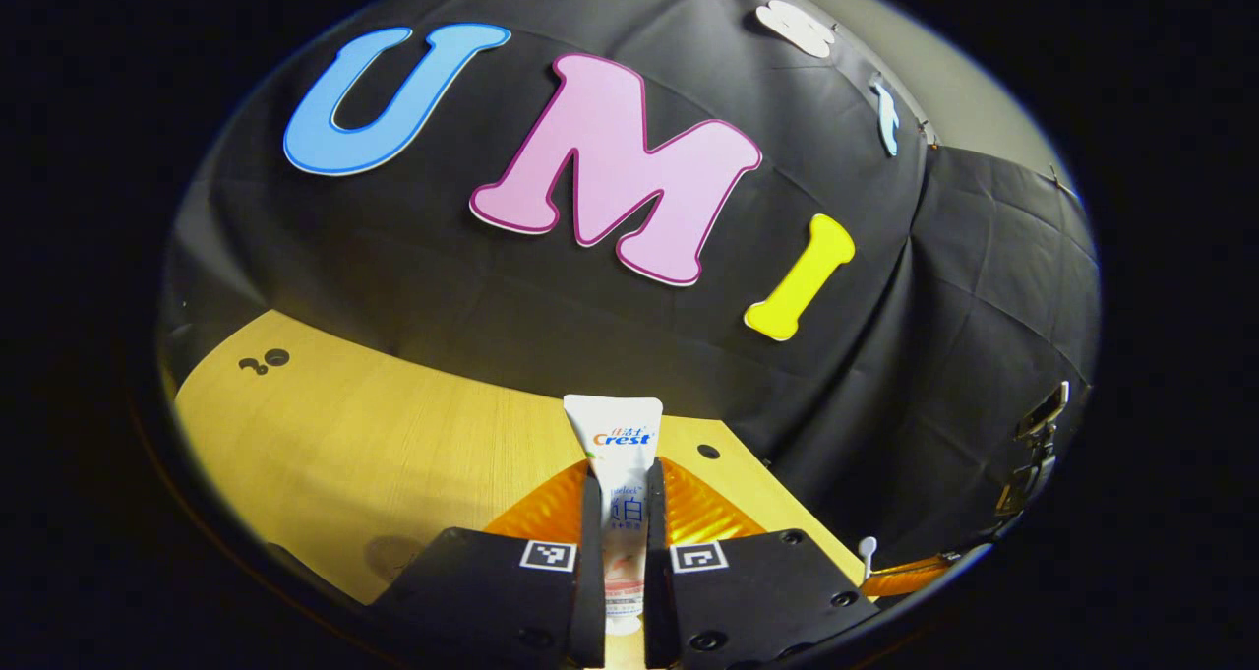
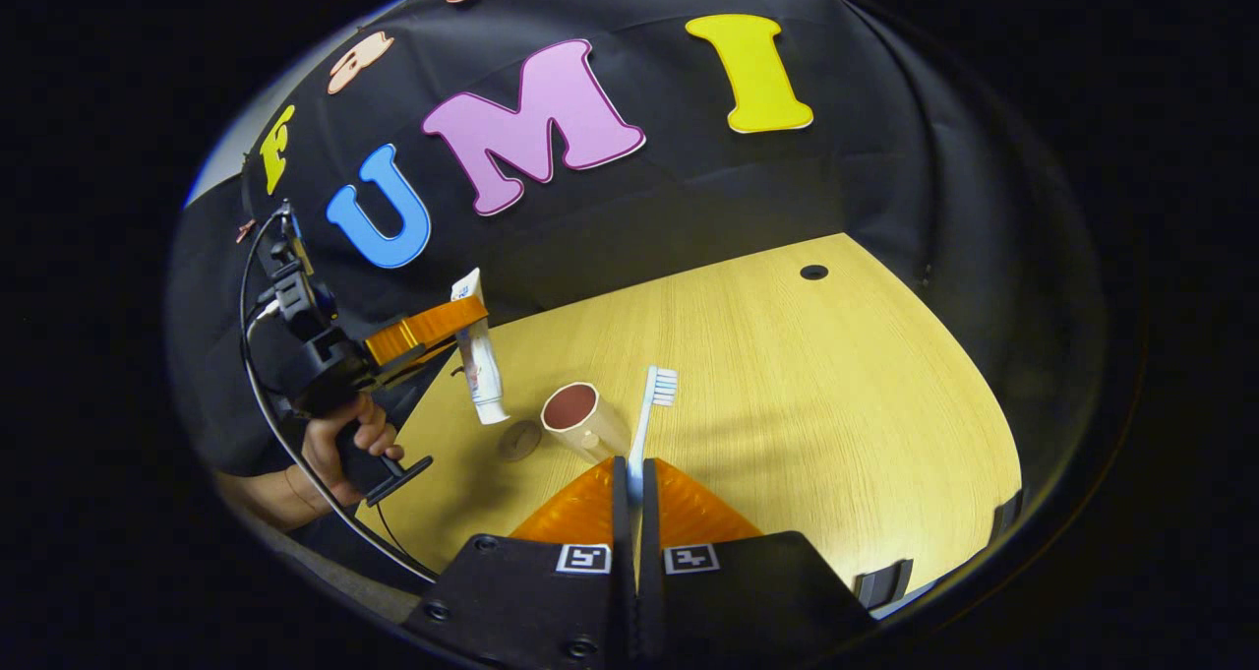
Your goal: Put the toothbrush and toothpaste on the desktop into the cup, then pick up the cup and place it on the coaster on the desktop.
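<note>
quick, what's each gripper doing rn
left gripper: closed on the toothpaste, held up off the table.
right gripper: closed on the toothbrush.

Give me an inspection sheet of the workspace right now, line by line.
Surface: wooden desktop with round holes.
Job's things: toothpaste held upright in left gripper; toothbrush held in right gripper, bristles up; cup standing on the desktop; coaster beside the cup, bare.
Clutter: nothing seen.
Grippers: both shut on their items, lifted off the desktop.
Cables: black cable looping by the hand holding the left gripper.
Surroundings: black cloth wall.
</note>
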{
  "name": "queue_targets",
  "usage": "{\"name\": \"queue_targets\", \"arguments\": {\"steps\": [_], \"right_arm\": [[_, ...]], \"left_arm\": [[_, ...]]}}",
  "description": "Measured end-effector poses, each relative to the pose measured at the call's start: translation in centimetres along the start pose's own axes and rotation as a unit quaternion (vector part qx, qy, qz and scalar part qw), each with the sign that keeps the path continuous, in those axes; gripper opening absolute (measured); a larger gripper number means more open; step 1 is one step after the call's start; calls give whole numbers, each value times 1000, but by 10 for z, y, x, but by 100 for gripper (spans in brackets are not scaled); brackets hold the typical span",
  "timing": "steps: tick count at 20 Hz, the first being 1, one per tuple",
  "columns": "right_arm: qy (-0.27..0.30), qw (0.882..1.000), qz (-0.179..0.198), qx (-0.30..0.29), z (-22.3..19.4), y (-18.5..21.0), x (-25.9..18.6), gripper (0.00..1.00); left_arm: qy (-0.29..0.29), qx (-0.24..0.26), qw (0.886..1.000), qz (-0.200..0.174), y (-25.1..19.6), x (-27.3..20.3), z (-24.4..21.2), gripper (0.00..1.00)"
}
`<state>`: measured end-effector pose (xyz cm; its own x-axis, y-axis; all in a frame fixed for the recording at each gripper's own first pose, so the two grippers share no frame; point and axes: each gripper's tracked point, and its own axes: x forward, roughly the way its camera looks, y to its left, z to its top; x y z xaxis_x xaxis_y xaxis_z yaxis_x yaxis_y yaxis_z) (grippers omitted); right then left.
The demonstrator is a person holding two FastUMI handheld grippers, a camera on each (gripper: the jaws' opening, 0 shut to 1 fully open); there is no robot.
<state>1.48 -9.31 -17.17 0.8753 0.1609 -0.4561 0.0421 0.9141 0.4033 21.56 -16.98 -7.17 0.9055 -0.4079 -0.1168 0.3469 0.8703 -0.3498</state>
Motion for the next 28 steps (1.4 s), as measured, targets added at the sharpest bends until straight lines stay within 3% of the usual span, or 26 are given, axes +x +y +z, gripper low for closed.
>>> {"name": "queue_targets", "arguments": {"steps": [15, 28], "right_arm": [[15, 1000, -22, 15, -15, -35, -6, 5], [15, 999, -31, 34, -23, -46, -5, 5]], "left_arm": [[42, 14, 999, 30, 12, 76, -65, 20], [72, 18, 997, 25, 14, 72, -96, 24]]}}
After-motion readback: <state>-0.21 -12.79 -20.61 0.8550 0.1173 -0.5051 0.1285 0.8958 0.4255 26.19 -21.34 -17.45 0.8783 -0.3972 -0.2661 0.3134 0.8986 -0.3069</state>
